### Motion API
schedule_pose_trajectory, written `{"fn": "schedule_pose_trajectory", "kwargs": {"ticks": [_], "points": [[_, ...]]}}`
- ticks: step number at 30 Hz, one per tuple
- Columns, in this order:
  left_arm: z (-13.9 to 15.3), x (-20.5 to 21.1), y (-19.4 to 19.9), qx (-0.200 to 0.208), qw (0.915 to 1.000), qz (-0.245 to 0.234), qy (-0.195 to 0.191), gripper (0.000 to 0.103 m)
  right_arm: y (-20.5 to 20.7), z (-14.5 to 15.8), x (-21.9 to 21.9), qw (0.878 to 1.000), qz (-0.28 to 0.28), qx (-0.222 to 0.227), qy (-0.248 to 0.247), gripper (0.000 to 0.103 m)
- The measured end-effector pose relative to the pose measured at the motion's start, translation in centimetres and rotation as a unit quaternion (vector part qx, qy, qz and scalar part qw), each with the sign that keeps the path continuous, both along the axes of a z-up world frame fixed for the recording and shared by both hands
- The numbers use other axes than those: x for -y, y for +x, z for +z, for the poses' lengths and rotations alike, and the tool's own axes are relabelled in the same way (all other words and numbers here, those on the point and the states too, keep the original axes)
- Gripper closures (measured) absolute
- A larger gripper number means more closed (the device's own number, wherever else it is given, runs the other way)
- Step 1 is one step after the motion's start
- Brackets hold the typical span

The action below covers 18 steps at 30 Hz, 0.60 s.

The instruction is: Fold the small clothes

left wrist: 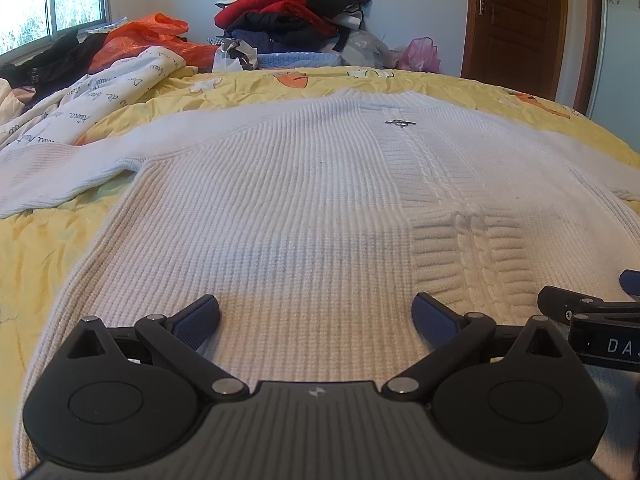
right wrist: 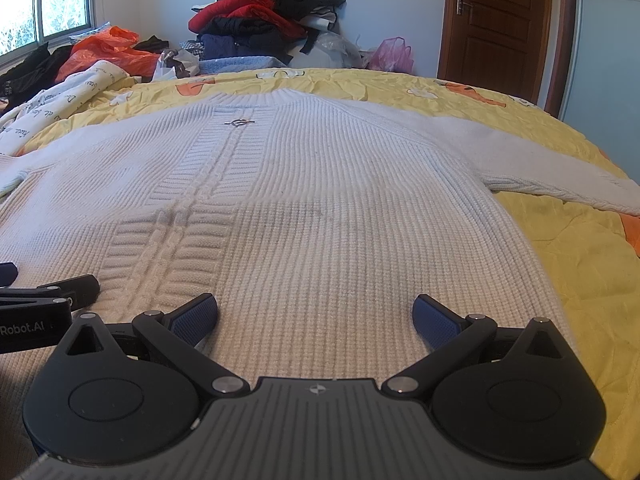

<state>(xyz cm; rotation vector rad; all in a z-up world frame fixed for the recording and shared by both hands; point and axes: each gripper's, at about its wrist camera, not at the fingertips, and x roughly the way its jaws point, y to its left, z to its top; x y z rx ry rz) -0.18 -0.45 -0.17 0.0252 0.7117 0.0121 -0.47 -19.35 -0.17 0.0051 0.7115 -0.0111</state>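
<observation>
A white knit sweater lies spread flat, front up, on the yellow bedspread, sleeves out to both sides. A small metal clasp sits near its collar. My left gripper is open and empty, low over the sweater's left hem area. My right gripper is open and empty over the right hem area of the sweater. Each gripper shows at the edge of the other's view: the right one in the left wrist view, the left one in the right wrist view.
A tall pile of red, black and blue clothes stands at the far side of the bed. An orange plastic bag and a printed white cloth lie far left. A pink bag and a wooden door are far right.
</observation>
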Motion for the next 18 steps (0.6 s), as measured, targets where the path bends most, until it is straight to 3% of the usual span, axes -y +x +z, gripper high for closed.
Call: {"fn": "schedule_pose_trajectory", "kwargs": {"ticks": [18], "points": [[0.02, 0.04, -0.02, 0.0, 1.0, 0.0, -0.001, 0.0, 0.16, 0.09, -0.01, 1.0, 0.0, 0.001, -0.001, 0.0]]}}
